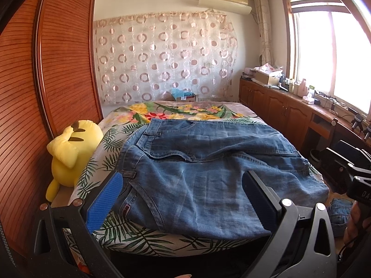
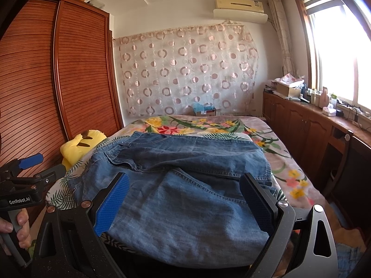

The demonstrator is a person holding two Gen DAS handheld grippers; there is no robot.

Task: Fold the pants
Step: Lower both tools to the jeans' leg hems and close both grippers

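Blue-padded fingers of the left hand-held gripper (image 1: 183,199) stand wide apart over the near edge of the bed (image 1: 148,237), gripping nothing. Denim pants (image 1: 204,162) lie spread across the bed's near half, waistband toward the left edge beside a yellow plush toy (image 1: 69,153). Further right, the right hand-held gripper (image 2: 185,203) is likewise spread wide and empty above the pants.
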